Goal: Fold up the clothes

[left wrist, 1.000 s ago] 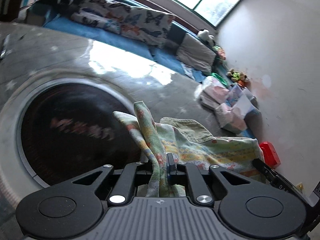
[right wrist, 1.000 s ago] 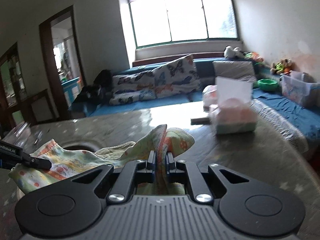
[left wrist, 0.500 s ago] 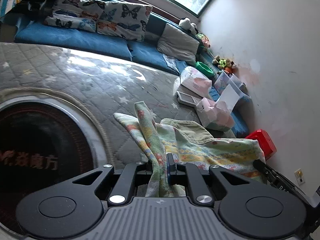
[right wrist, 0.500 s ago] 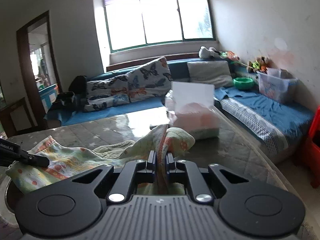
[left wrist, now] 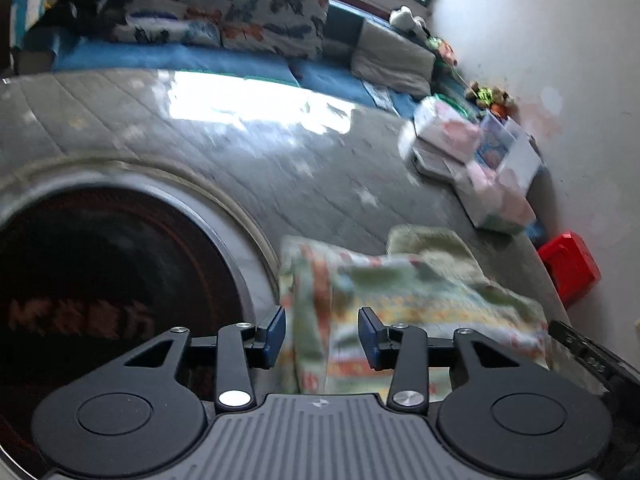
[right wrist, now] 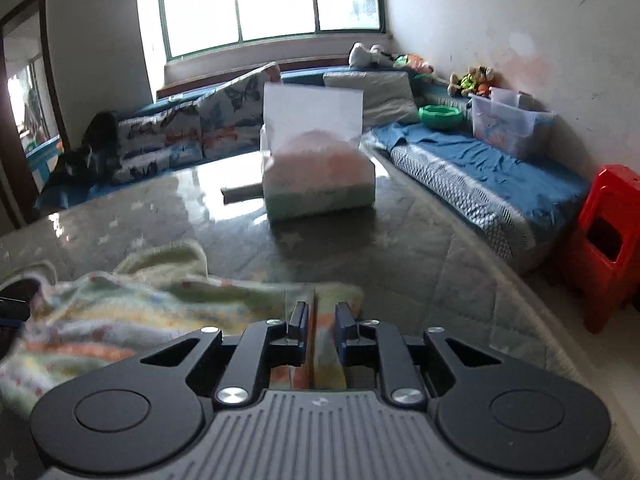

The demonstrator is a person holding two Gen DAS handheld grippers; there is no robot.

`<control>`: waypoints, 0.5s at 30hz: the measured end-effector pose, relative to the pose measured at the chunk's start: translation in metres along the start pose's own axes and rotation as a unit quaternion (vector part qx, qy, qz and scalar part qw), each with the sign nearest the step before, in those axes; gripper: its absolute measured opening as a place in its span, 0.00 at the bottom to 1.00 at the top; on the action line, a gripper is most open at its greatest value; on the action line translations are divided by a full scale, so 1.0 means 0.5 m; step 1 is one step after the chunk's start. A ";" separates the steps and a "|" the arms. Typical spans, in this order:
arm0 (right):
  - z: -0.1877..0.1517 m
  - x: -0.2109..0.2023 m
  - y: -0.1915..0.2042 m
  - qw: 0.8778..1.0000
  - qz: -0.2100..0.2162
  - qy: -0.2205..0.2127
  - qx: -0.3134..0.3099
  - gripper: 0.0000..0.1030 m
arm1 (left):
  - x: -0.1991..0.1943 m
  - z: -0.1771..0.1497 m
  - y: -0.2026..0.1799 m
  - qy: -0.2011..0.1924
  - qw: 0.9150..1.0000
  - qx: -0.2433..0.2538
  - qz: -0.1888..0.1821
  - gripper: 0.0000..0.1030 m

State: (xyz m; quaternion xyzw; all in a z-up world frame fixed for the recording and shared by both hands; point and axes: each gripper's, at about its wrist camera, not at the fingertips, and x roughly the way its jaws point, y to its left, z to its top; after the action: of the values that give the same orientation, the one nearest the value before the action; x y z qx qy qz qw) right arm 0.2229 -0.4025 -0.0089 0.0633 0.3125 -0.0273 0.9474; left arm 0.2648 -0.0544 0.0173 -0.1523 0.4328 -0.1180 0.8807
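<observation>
A pale green garment with orange and yellow print (left wrist: 408,304) lies on the grey quilted table cover (left wrist: 256,152). My left gripper (left wrist: 322,330) is open, its blue-padded fingers either side of the garment's left edge without pinching it. In the right wrist view the same garment (right wrist: 132,316) lies in front and to the left. My right gripper (right wrist: 321,322) is open by a narrow gap, with a strip of the cloth between its fingers and not clamped. The right gripper's finger shows at the right edge of the left wrist view (left wrist: 592,360).
A large dark round inset (left wrist: 104,288) with a metal rim sits in the table, left of the garment. A tissue pack (right wrist: 318,172) stands on the table further back. A red plastic stool (right wrist: 608,240) stands at the right, with blue sofa cushions (right wrist: 480,172) along the walls.
Both grippers have opened and let go of the garment, which has dropped flat onto the table. The left gripper opened wider than the right.
</observation>
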 end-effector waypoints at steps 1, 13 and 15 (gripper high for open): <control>0.006 0.003 0.001 1.000 0.007 0.000 0.000 0.14 | -0.002 0.006 -0.002 -0.004 1.000 -0.001 -0.006 0.40; 0.011 0.081 0.053 0.998 0.052 0.037 -0.013 0.18 | 0.075 0.019 -0.106 0.020 0.994 0.021 -0.101 0.23; 0.011 0.087 0.053 0.998 0.052 0.039 -0.012 0.19 | 0.098 0.022 -0.113 0.024 0.994 0.018 -0.104 0.23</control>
State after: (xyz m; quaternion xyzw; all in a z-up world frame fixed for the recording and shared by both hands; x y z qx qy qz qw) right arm 0.2635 -0.3776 -0.0280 0.0692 0.3457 0.0280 0.9354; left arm 0.2987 -0.1215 0.0090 -0.1773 0.4337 -0.2202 0.8556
